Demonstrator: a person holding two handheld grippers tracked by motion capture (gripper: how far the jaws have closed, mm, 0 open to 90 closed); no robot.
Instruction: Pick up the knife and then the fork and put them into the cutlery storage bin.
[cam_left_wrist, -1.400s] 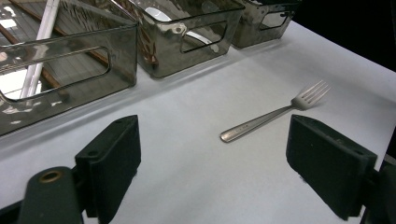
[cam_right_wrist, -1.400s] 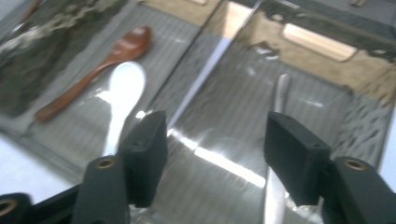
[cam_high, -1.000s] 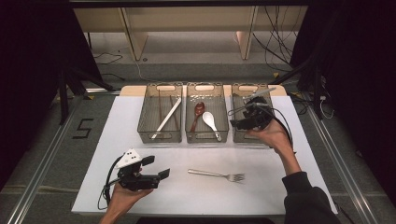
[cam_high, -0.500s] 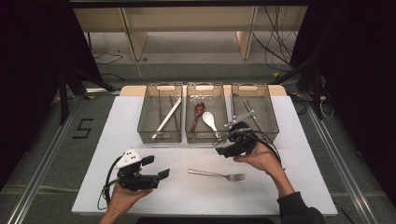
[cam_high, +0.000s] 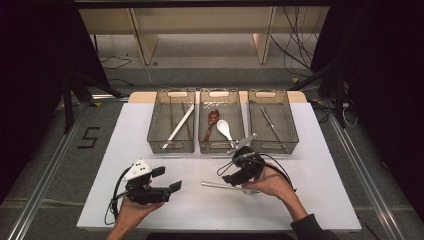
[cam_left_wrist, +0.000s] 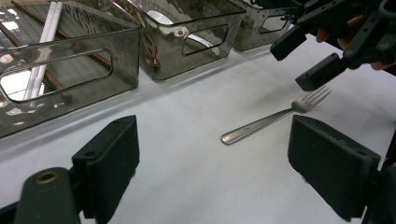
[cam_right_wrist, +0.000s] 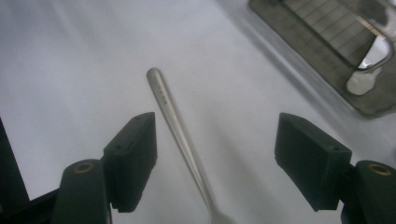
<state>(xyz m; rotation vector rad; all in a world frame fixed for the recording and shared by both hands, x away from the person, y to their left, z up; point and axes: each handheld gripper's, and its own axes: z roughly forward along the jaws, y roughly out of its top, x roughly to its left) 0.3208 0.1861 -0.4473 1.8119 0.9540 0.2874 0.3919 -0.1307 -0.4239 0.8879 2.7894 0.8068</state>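
On the white table (cam_high: 320, 165), just in front of the three clear bins, a metal fork (cam_left_wrist: 275, 115) lies flat with its handle toward the left gripper and its tines toward the right hand. Above it hangs the right gripper (cam_high: 236, 175), jaws spread wide and tipped down over the fork — in the right gripper view the handle (cam_right_wrist: 180, 123) runs up between the two black jaws, nearer the left one, touching neither. Off to the person's left, the left gripper (cam_high: 167, 190) rests low near the table's front edge, also spread wide and holding nothing; its jaws point toward the fork, well apart from it. Behind, the left bin (cam_high: 172, 145) holds white chopsticks (cam_high: 179, 127), the middle bin (cam_high: 220, 147) a brown spoon (cam_high: 210, 122) and a white spoon (cam_high: 225, 129), and the right bin (cam_high: 290, 140) a slim metal utensil — which kind I cannot tell.
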